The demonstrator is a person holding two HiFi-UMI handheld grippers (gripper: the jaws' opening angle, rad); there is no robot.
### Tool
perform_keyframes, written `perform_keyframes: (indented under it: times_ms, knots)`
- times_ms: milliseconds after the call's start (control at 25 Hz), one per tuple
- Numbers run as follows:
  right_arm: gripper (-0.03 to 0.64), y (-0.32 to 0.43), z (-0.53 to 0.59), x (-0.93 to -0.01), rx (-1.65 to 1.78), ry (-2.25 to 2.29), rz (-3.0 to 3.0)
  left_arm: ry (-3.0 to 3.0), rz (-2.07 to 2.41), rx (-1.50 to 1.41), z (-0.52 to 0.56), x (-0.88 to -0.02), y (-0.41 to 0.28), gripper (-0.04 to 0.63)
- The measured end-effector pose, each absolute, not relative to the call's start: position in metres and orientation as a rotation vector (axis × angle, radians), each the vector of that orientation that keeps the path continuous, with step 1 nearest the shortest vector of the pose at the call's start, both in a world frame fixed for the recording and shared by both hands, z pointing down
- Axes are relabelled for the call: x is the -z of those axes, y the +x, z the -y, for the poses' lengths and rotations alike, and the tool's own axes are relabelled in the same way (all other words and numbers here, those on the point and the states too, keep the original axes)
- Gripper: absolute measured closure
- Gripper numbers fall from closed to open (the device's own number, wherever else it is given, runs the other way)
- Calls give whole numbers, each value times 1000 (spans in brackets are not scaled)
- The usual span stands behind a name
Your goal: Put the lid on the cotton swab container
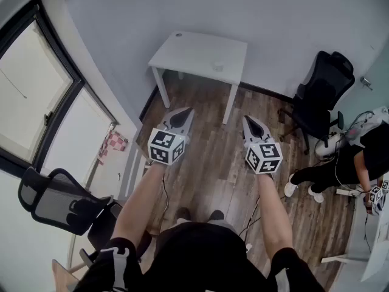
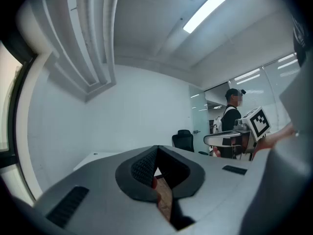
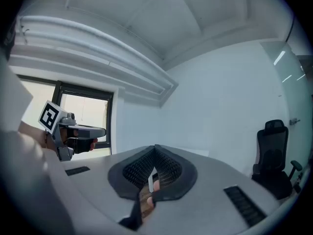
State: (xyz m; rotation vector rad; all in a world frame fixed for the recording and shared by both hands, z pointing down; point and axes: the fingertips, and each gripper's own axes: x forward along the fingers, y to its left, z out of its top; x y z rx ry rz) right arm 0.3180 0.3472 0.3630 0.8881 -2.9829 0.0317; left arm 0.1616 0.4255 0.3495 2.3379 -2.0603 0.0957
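In the head view, the person stood on the brown wood-plank floor [image 1: 206, 175] with both arms out. The white rectangular table [image 1: 188, 50] lay at twelve o'clock, well apart from both tools. The left gripper [image 1: 187, 112] and the right gripper [image 1: 248, 120] pointed level toward it, each with its jaws pressed together on nothing. A small pale container [image 1: 217, 66], probably the cotton swab container, stood on the table toward its five o'clock corner. A tiny round thing [image 1: 179, 34] near the eleven o'clock corner might have been the lid, though it was too small to tell. A black office chair [image 1: 322, 96] stood at three o'clock. In the left gripper view, the ribbed black pads [image 2: 142, 168] met at their tips with nothing between them, a strip of the table showed at nine o'clock of the jaws, and the right gripper hung at three o'clock. In the right gripper view, the pads were likewise closed and empty, with the chair at four o'clock. Judging by its size, the container would be light, thin-walled plastic that tips or slides easily, so one gripper would best steady it low around its wall. The lid, likely stiff and slippery, would be pinched by its rim.
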Motion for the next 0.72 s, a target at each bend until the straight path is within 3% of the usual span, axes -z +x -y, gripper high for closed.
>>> perform_keyframes:
  times_ms: [720]
  knots:
    - [603,354,-283,-376,-62,776,3003,2242,2115,-69,-373,-365,199,577]
